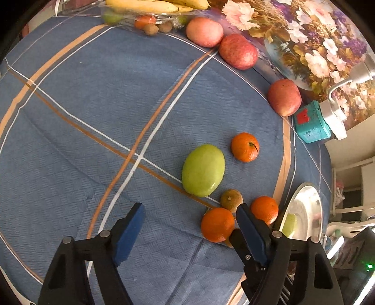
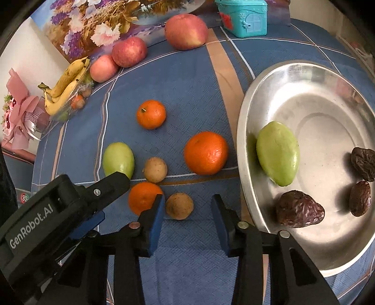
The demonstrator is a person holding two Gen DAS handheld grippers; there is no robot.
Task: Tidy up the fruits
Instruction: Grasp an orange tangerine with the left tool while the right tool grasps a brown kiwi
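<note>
On the blue checked cloth my left gripper (image 1: 189, 211) stands open with nothing between its fingers. A green fruit (image 1: 203, 170) lies just ahead of it, and an orange (image 1: 218, 224) touches its right finger. My right gripper (image 2: 187, 208) is open around a small brown fruit (image 2: 179, 206), which sits close to the left pad with a gap to the right one. More oranges (image 2: 205, 153) and another brown fruit (image 2: 155, 170) lie ahead. The metal plate (image 2: 241, 131) on the right holds a green fruit (image 2: 277, 153) and three dark wrinkled fruits (image 2: 300, 208).
Three red apples (image 1: 238, 51) line the back edge by a flower picture. A clear bag with bananas (image 2: 65, 86) sits at the far left corner, and a teal toy house (image 2: 242, 17) at the back. The left tool's black body (image 2: 35, 215) crowds the right gripper's left side.
</note>
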